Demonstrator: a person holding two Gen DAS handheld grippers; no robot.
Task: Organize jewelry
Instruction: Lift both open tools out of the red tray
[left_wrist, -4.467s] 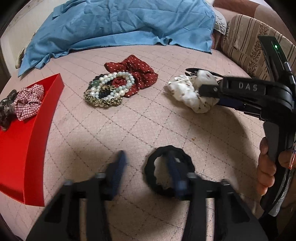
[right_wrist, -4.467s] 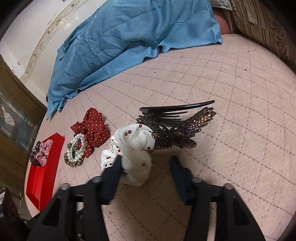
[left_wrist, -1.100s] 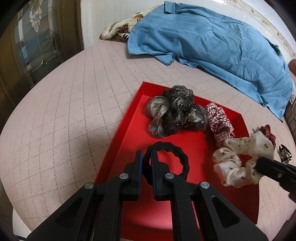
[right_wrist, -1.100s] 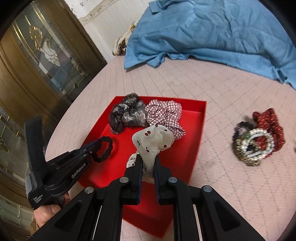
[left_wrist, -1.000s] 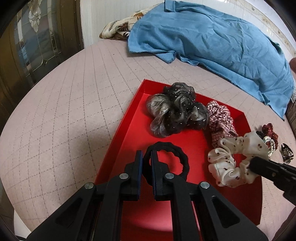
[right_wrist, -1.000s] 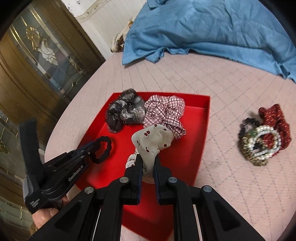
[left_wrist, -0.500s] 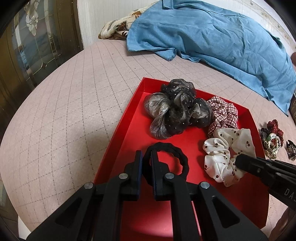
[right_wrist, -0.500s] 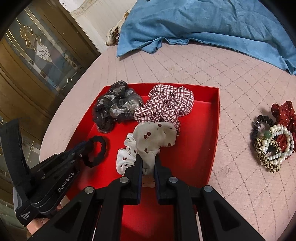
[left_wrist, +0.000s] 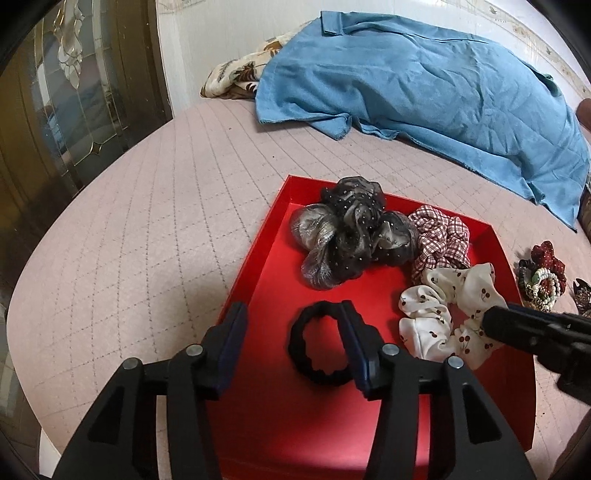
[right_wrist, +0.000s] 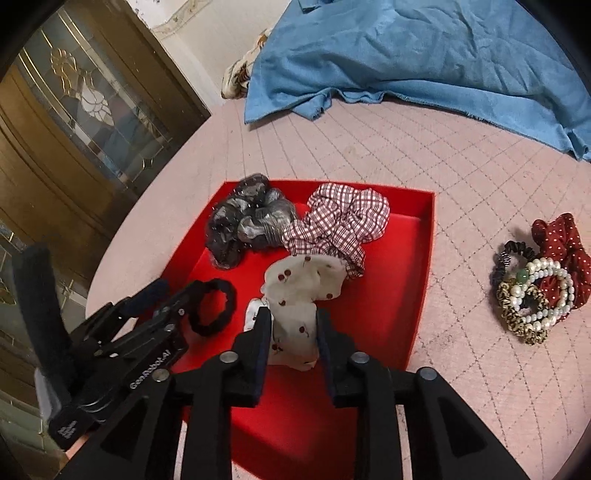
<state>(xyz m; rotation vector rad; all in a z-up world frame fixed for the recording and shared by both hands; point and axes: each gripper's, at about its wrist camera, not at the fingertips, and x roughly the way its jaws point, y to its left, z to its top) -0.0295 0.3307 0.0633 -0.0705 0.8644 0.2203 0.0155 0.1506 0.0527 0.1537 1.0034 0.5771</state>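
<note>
A red tray (left_wrist: 258, 254) (right_wrist: 421, 258) lies on the pink quilted bed. In it are a grey-black scrunchie (left_wrist: 347, 229) (right_wrist: 243, 221), a red plaid scrunchie (left_wrist: 439, 236) (right_wrist: 340, 221), a white cherry-print scrunchie (left_wrist: 443, 314) (right_wrist: 299, 291) and a black hair tie (left_wrist: 317, 347) (right_wrist: 214, 306). My left gripper (left_wrist: 293, 332) is open; its right finger rests against the tie lying on the tray floor. My right gripper (right_wrist: 291, 332) is open, jaws either side of the white scrunchie, which lies on the tray.
A pile of bead bracelets (right_wrist: 532, 299) (left_wrist: 543, 288) and a dark red dotted scrunchie (right_wrist: 561, 243) lie on the bed right of the tray. A blue cloth (left_wrist: 424, 81) covers the far side. A glazed wooden door (left_wrist: 74, 103) stands at the left.
Both grippers have opened. The black hair tie and the white scrunchie have dropped from their jaws onto the tray floor.
</note>
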